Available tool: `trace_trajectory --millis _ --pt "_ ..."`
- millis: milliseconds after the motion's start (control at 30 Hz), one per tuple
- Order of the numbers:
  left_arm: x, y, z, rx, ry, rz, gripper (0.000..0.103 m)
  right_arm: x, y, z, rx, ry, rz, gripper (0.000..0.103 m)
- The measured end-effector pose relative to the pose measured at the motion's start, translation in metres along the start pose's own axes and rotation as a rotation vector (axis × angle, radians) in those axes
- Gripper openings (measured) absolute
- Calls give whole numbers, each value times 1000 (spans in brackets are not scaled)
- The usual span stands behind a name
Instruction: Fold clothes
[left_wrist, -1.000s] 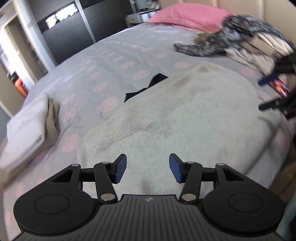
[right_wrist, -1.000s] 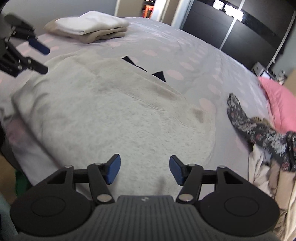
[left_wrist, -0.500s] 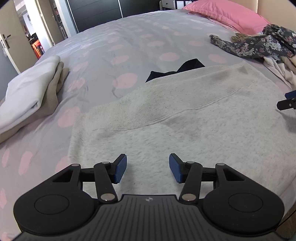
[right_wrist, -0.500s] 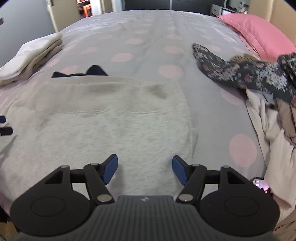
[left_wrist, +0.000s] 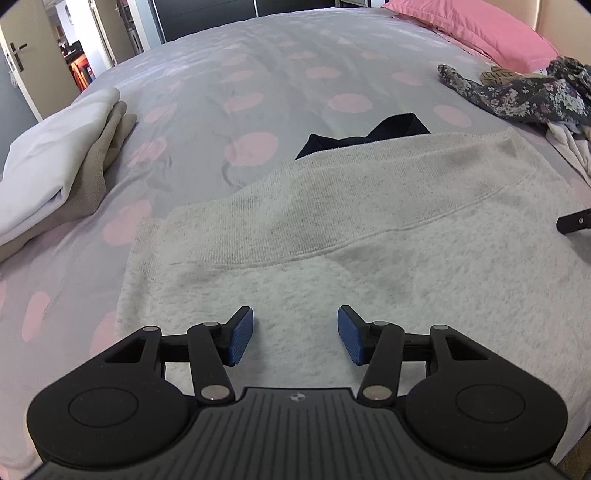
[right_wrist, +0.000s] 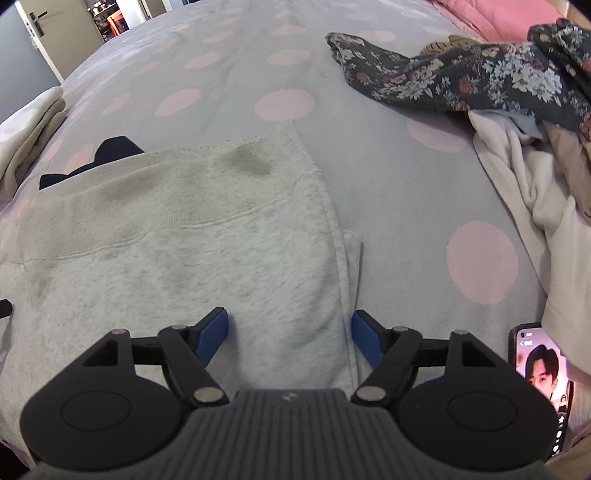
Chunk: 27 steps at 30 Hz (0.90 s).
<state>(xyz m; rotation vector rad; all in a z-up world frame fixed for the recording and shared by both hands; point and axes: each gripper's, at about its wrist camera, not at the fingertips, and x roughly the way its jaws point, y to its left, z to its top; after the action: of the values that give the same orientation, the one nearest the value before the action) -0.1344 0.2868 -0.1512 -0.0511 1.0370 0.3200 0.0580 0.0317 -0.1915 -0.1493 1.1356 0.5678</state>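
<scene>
A light grey fleece sweatshirt (left_wrist: 369, 236) lies spread flat on the bed, its ribbed hem (right_wrist: 177, 195) towards the far side. My left gripper (left_wrist: 295, 334) hovers open over the sweatshirt's near left part, nothing between its blue pads. My right gripper (right_wrist: 289, 334) hangs over the sweatshirt's right side seam (right_wrist: 343, 280); its jaws are opening and the fabric edge lies below the gap, not pinched. A black garment (left_wrist: 365, 138) pokes out from under the far hem.
The bedspread (left_wrist: 258, 85) is grey with pink dots. Folded white and beige clothes (left_wrist: 55, 166) are stacked at the left. A floral garment (right_wrist: 461, 77) and a heap of pale clothes (right_wrist: 535, 192) lie right. A phone (right_wrist: 543, 380) with a lit screen sits near right. Pink pillow (left_wrist: 476, 29) far right.
Both grippers have rolled level and come lower and closer over the sweatshirt. The right gripper's jaws have widened and now straddle the right side seam.
</scene>
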Motion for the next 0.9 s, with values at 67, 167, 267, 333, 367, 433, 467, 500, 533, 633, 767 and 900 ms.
trace_trajectory --millis 67,167,267,333,367,433,467,500,533,633,767,900 --pt "2 0 3 -10 5 -2 49 6 -5 3 33 18 19 78" --pt "5 0 7 -25 14 -12 49 14 -13 7 99 44 55 80" --pt "6 -1 10 -28 16 -21 49 20 -18 12 141 62 72 82" --pt "7 -3 12 -25 16 -23 49 23 -20 14 156 68 79 82" --pt "8 -4 13 -23 17 -23 49 23 -20 14 159 67 81 82" --pt "9 -6 15 -24 19 -23 49 24 -21 15 164 64 83 82" --pt "9 -6 15 -25 20 -23 49 24 -20 15 165 62 80 81" --pt "10 -7 16 -26 20 -23 49 23 -19 15 163 59 78 80" --pt "10 -7 17 -26 20 -24 49 23 -17 15 157 54 76 78" --pt "10 -10 18 -23 20 -28 49 22 -12 16 124 33 68 72" --pt "11 -13 18 -13 21 -30 49 17 -6 16 65 -1 65 57" --pt "11 -13 17 -8 23 -26 49 14 -4 17 24 -15 62 48"
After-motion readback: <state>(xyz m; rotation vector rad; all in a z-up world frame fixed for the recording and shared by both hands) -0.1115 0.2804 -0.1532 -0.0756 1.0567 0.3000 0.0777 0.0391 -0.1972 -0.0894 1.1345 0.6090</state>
